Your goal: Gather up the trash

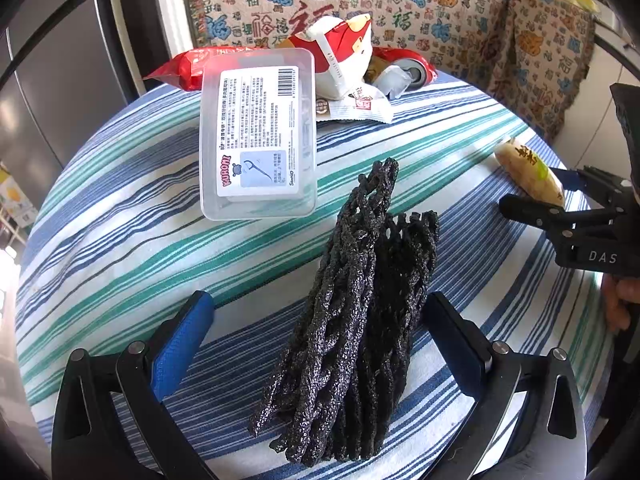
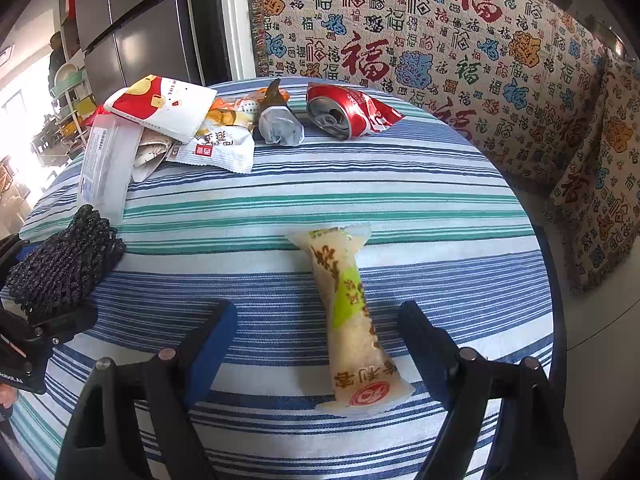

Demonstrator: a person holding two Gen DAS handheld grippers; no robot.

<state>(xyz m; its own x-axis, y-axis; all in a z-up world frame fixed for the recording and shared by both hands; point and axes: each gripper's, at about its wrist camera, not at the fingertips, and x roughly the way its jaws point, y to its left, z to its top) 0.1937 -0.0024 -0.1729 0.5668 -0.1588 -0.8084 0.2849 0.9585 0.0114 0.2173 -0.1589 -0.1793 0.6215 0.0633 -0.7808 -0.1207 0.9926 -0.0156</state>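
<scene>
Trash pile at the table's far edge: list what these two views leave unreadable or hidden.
- Red packet: left wrist view, mostly behind the clear floss-pick box.
- Crushed red can: left wrist view, hidden behind white wrappers.
- Floss-pick box label: right wrist view, edge-on, unreadable.
- Trash bin: in neither view.

Mesh bundle (image 1: 352, 312) on table (image 1: 120, 208), box (image 1: 258, 132) behind, wrapper (image 2: 356, 320) right.

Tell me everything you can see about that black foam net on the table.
The black foam net is a flattened, collapsed mesh sleeve of glittery-looking, spongy strands. It lies lengthwise on the striped tablecloth, between the open left tongs, whose blue pads stand clear of it. The clear plastic box sits just beyond its far tip.
</scene>
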